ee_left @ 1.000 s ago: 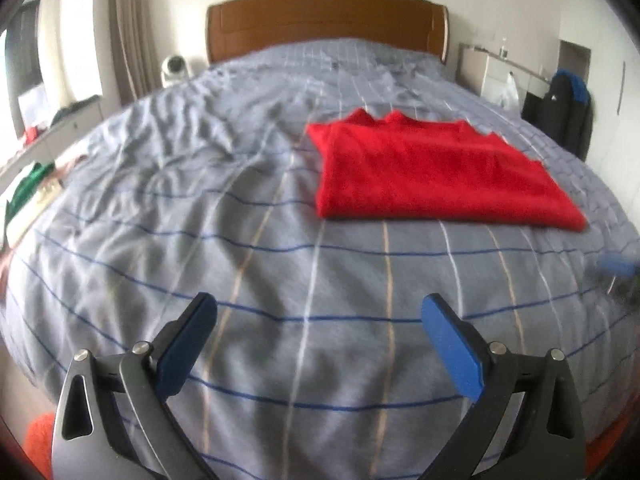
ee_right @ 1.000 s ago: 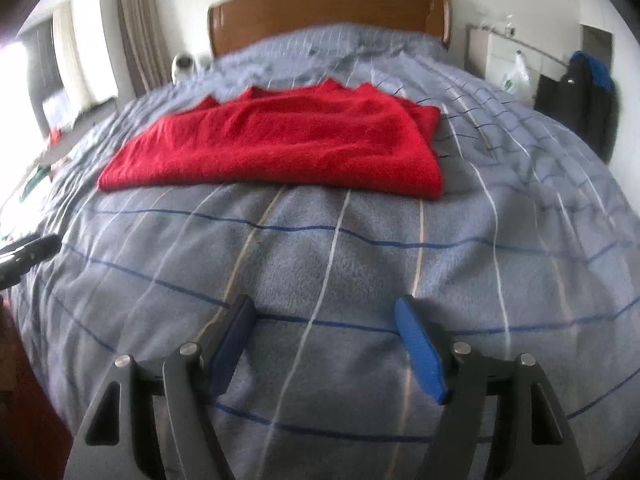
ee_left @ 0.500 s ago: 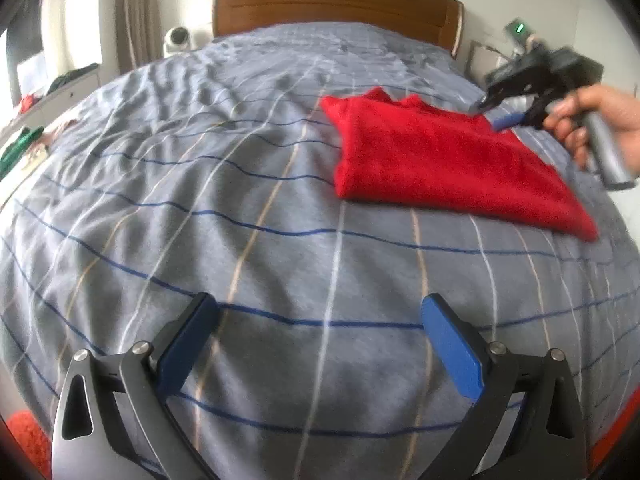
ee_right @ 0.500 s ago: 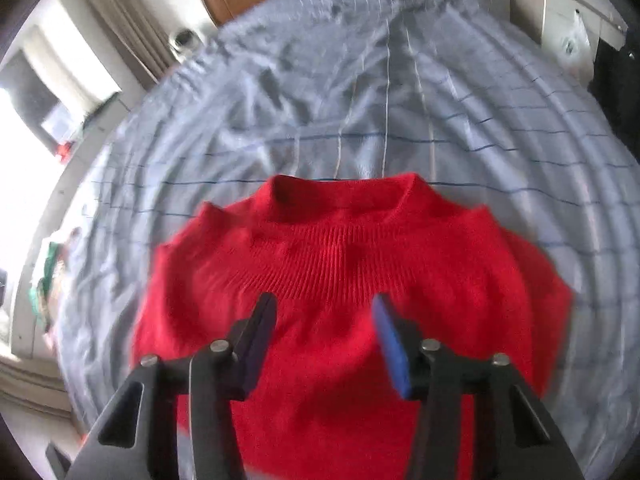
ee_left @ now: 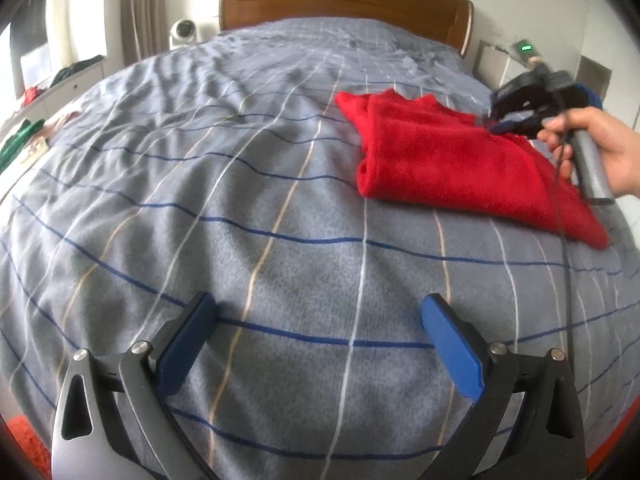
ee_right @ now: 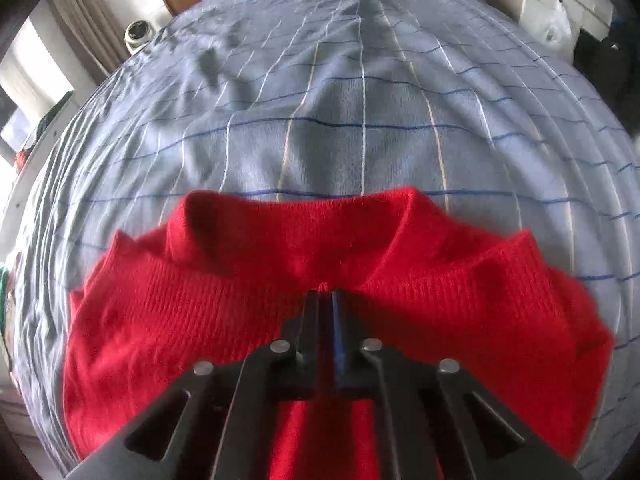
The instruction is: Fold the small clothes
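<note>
A: Listing, largest first: grey checked bedspread (ee_left: 240, 208); folded red sweater (ee_right: 168, 320) lying on it (collar toward the headboard (ee_left: 344, 0)).

B: Tools: left gripper (ee_left: 320, 344) spread wide over bare bedspread; right gripper (ee_right: 327, 300) closing, pinching sweater below the collar.

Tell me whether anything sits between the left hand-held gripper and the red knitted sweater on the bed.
Nothing visible does. Only bare grey striped bedspread lies between the left hand-held gripper and the red knitted sweater. The right hand-held gripper is closing at its collar.
</note>
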A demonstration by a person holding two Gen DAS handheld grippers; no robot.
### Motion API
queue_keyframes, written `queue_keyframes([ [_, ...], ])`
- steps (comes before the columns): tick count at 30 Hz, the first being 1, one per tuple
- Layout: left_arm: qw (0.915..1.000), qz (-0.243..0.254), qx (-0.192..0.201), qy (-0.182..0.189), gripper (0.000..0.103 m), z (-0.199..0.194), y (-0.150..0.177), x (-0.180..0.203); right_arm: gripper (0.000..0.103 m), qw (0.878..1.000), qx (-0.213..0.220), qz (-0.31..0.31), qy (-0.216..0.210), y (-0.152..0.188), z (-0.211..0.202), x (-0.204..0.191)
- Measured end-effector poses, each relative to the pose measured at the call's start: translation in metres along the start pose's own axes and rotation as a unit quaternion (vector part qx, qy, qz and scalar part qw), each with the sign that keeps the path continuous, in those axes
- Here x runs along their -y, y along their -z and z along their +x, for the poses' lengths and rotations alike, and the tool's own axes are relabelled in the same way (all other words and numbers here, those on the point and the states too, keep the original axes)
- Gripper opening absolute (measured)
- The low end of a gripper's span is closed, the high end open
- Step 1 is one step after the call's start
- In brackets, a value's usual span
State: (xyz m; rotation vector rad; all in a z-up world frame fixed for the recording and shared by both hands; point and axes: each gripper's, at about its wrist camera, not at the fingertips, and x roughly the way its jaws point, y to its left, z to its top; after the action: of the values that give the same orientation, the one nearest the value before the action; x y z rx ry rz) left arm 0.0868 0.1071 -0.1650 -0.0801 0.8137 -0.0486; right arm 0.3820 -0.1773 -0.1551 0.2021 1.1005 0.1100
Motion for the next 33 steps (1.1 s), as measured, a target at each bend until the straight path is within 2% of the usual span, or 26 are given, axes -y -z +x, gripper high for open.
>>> queue_keyframes([
  [1,1.0000,-0.005,0.000,0.002,0.102,-0.001,0.000,-0.001,0.032,0.999,0.015,0.013,-0.037,0.000,-0.012,0.008],
  [2,1.0000,-0.007,0.000,0.004,0.102,-0.001,0.000,-0.002,0.040,0.997,0.027,0.025,-0.062,0.001,-0.021,0.015],
  [3,1.0000,-0.008,0.000,0.004,0.102,-0.002,0.000,-0.002,0.041,0.994,0.039,0.042,-0.092,0.002,-0.034,0.027],
  [5,1.0000,-0.005,0.000,0.002,0.102,-0.002,0.000,-0.002,0.041,0.991,0.025,0.060,-0.115,0.005,-0.045,0.041],
  [6,1.0000,-0.002,0.001,-0.001,0.102,-0.002,0.001,-0.001,0.041,0.992,0.005,0.068,-0.111,0.009,-0.043,0.050],
  [8,1.0000,0.004,0.003,-0.007,0.102,-0.001,0.002,0.001,0.040,0.995,-0.034,0.076,-0.051,0.021,-0.031,0.073],
  [9,0.9999,0.008,0.003,-0.010,0.102,-0.001,0.002,0.001,0.036,0.997,-0.048,0.066,-0.004,0.028,-0.023,0.089],
  [10,0.9999,0.010,0.004,-0.012,0.102,-0.002,0.003,0.002,0.019,0.997,-0.041,0.064,0.015,0.031,-0.024,0.097],
  [11,0.9999,0.010,0.003,-0.013,0.102,-0.002,0.004,0.002,0.016,0.997,-0.015,0.069,0.038,0.033,-0.033,0.107],
  [13,0.9999,0.010,0.004,-0.013,0.102,-0.003,0.005,0.003,0.021,0.995,0.037,0.081,0.039,0.037,-0.058,0.114],
  [14,0.9998,0.012,0.004,-0.015,0.102,-0.003,0.005,0.003,0.032,0.995,0.049,0.078,0.023,0.039,-0.067,0.114],
  [16,0.9997,0.016,0.006,-0.018,0.102,-0.003,0.006,0.004,0.041,0.998,0.042,0.046,0.031,0.040,-0.074,0.106],
  [17,0.9997,0.017,0.007,-0.019,0.102,-0.003,0.006,0.004,0.041,0.997,0.034,0.027,0.058,0.043,-0.076,0.102],
  [19,0.9996,0.018,0.007,-0.020,0.102,-0.004,0.007,0.004,0.041,0.997,0.039,0.036,0.058,0.048,-0.082,0.111],
  [21,0.9996,0.018,0.007,-0.021,0.102,-0.003,0.006,0.005,0.041,0.997,0.048,0.049,0.033,0.056,-0.091,0.121],
  [23,0.9995,0.022,0.008,-0.024,0.102,-0.003,0.007,0.006,0.040,0.999,0.036,0.014,-0.017,0.064,-0.092,0.114],
  [24,0.9993,0.025,0.009,-0.026,0.102,-0.003,0.008,0.007,0.040,1.000,0.018,-0.011,-0.006,0.069,-0.087,0.108],
  [25,0.9992,0.027,0.010,-0.028,0.102,-0.003,0.008,0.008,0.038,0.999,0.000,-0.035,0.024,0.075,-0.078,0.102],
  [26,0.9992,0.028,0.011,-0.028,0.102,-0.003,0.009,0.007,0.026,0.997,-0.020,-0.051,0.060,0.081,-0.069,0.102],
  [27,0.9992,0.028,0.011,-0.026,0.102,-0.004,0.009,0.006,0.019,0.995,-0.030,-0.050,0.084,0.084,-0.063,0.108],
  [28,0.9993,0.027,0.010,-0.024,0.102,-0.005,0.010,0.006,0.018,0.995,-0.021,-0.032,0.087,0.086,-0.066,0.118],
  [30,0.9994,0.026,0.009,-0.022,0.102,-0.005,0.009,0.006,0.023,0.996,0.018,0.027,0.089,0.088,-0.083,0.139],
  [31,0.9994,0.026,0.009,-0.023,0.102,-0.004,0.009,0.008,0.034,0.995,0.032,0.053,0.084,0.090,-0.091,0.147],
  [32,0.9993,0.025,0.010,-0.024,0.102,-0.005,0.010,0.007,0.053,0.995,0.043,0.076,0.055,0.093,-0.098,0.154],
  [33,0.9993,0.025,0.011,-0.025,0.102,-0.005,0.010,0.007,0.061,0.994,0.049,0.093,0.025,0.096,-0.103,0.158],
])
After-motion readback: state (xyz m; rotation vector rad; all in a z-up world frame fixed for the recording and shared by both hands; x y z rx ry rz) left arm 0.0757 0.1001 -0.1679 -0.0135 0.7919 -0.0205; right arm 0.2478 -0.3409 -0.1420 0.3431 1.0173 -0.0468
